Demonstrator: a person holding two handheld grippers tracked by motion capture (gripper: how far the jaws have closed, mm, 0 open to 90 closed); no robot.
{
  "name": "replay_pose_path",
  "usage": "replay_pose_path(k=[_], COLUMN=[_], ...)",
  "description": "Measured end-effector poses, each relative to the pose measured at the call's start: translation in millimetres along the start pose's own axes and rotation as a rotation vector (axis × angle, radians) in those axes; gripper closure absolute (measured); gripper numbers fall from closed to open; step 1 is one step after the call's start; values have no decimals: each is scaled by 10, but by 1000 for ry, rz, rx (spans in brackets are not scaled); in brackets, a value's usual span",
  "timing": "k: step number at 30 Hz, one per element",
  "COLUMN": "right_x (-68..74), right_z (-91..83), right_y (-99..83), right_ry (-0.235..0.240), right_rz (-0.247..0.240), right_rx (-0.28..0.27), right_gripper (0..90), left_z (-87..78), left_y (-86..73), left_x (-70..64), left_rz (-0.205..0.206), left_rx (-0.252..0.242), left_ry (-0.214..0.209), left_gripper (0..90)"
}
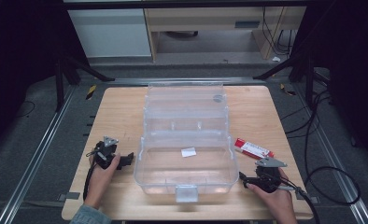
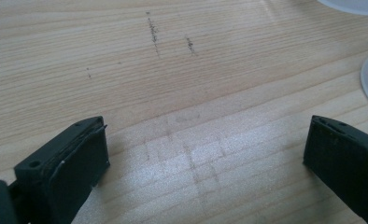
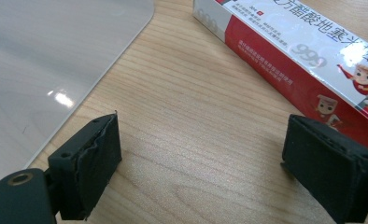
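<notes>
Right gripper (image 1: 245,178): fingers (image 3: 86,165) spread wide, empty, over bare table (image 1: 121,105), at 3 o'clock of the clear plastic box (image 1: 186,154). The red-and-white carton (image 3: 303,51) lies flat at 1 o'clock of these fingers, just beside them, and near the box's right wall. Left gripper (image 1: 125,161): fingers (image 2: 74,161) also wide, empty, at 9 o'clock of the box, lid open.

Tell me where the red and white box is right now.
In the high view the red and white box lies flat on the table, right of the clear case, just beyond the right gripper.
</notes>
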State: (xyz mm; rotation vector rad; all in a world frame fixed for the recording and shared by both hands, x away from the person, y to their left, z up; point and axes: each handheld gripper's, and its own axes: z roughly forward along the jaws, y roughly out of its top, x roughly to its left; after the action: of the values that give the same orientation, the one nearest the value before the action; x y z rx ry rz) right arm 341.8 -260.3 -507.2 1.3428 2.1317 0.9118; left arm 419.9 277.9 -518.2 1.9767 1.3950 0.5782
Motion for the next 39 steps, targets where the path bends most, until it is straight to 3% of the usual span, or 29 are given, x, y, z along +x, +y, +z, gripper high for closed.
replay_pose_path(k=[8,11,14,15,18,20,21,24,26,29,33,34,39], right_x=[-5,-21,-42,-80,-130,-191,-264,-339,-438,-597,-666,-687,-691], right_z=[-8,-57,-121,-201,-278,-317,-325,-311,-253,-75,41,127,232], right_y=[-1,11,43,116,195,298,411,502,589,683,738,777,794], right_ry=[5,37,41,40,29,32,27,35,40,82,93,91,116], right_rz=[-6,-30,-23,-31,-49,-68,-109,-128,-145,-150,-165,-195,-209], right_rx=[4,28,-8,-41,-56,-29,-2,17,46,92,113,146,180], right_gripper=[120,121,152,190,235,236,290,319,335,281,272,265,276], left_z=[-2,-3,-5,-6,-8,-10,-12,-15,-16,-17,-21,-23,-36], left_y=[-3,-4,-6,-7,-9,-12,-13,-15,-16,-16,-19,-21,-36], left_x=[-4,-6,-12,-14,-17,-20,-22,-25,-25,-27,-30,-31,-41], left_rz=[-1,-1,-4,-4,-3,-2,-1,1,2,8,16,19,27], left_rx=[-1,-1,-1,-1,-1,-1,-1,0,1,1,2,3,1], left_ry=[0,1,3,3,2,2,0,-1,-2,-7,-12,-15,-25], left_gripper=[0,0,0,0,0,0,0,0,0,0,0,0,0])
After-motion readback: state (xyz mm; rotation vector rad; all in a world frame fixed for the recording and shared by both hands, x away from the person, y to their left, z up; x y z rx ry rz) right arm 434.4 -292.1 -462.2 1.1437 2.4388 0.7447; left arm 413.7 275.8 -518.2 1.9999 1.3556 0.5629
